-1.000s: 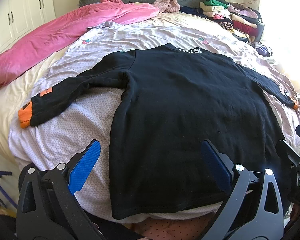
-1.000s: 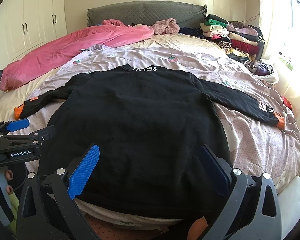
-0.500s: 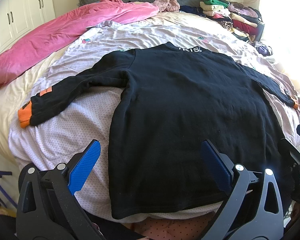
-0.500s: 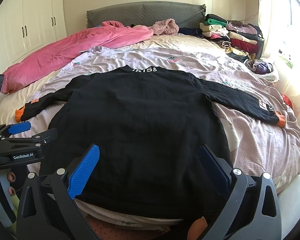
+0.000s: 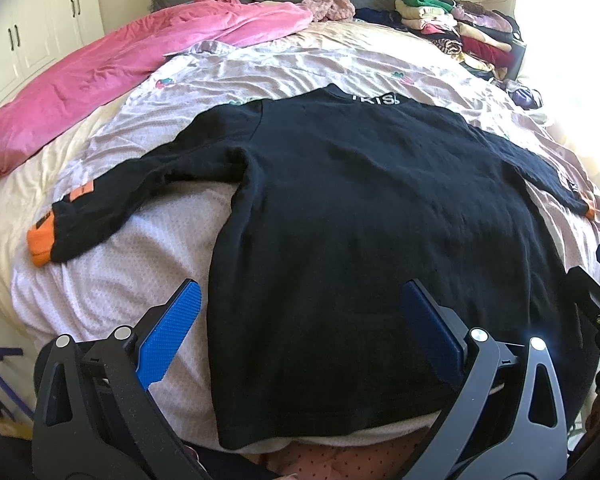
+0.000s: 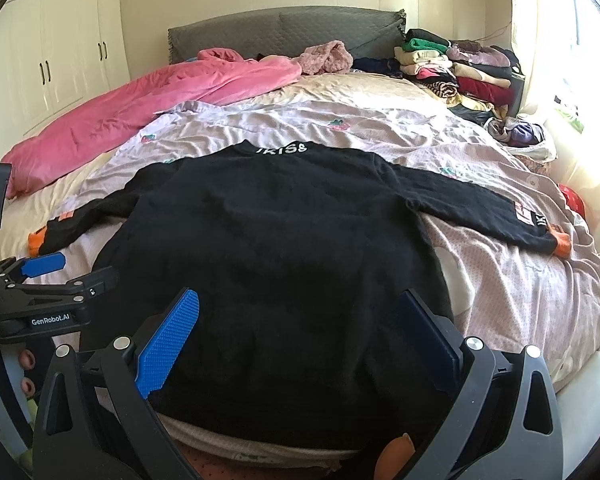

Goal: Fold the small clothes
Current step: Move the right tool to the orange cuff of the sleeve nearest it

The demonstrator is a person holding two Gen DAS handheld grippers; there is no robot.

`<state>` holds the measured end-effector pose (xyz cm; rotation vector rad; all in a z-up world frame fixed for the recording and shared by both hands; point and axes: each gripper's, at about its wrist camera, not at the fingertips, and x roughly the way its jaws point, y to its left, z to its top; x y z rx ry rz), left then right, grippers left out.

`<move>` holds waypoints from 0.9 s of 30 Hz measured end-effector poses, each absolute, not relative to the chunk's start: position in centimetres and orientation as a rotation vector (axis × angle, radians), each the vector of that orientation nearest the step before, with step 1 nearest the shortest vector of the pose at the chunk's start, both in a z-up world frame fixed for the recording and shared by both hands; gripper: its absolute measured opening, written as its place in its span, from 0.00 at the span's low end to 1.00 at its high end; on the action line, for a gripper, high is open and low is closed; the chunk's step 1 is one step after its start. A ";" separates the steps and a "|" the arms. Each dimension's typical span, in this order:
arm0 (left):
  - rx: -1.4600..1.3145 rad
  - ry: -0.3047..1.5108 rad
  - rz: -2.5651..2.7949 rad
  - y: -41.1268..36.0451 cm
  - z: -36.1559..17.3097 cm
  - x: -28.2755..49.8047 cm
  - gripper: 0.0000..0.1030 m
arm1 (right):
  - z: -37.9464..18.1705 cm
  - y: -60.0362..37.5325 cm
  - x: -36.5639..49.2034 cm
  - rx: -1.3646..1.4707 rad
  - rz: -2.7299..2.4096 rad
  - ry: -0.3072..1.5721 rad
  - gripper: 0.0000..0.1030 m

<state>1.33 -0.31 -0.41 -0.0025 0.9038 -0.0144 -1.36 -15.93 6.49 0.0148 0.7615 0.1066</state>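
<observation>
A black long-sleeved top [image 5: 364, 216] with orange cuffs lies spread flat, back up, on the bed; it also shows in the right wrist view [image 6: 284, 240]. Its sleeves stretch out to both sides, the left cuff [image 5: 40, 242] and the right cuff [image 6: 562, 242]. My left gripper [image 5: 300, 332] is open and empty, held above the hem at the top's left edge. My right gripper [image 6: 300, 334] is open and empty above the hem near the middle. The left gripper also shows at the left of the right wrist view [image 6: 56, 276].
A pink quilt [image 5: 112, 76] lies along the bed's left side. A stack of folded clothes [image 6: 456, 70] sits at the far right by the grey headboard [image 6: 284, 32]. A pale patterned sheet [image 5: 112, 280] covers the bed. White wardrobes [image 6: 52, 52] stand at the left.
Both grippers have lifted and drawn back slightly, so the top sits a little lower in both views. The top has not moved.
</observation>
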 end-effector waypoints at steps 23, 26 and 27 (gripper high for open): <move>0.013 0.872 -0.080 -4.8 2.9 11.7 0.91 | 8.7 -27.1 7.6 0.115 -0.122 0.721 0.96; 0.025 0.876 -0.091 -6.0 3.0 13.0 0.91 | 8.7 -28.6 8.3 0.138 -0.148 0.719 0.96; 0.028 0.878 -0.096 -6.4 3.0 13.4 0.91 | 8.8 -29.1 8.7 0.147 -0.159 0.719 0.96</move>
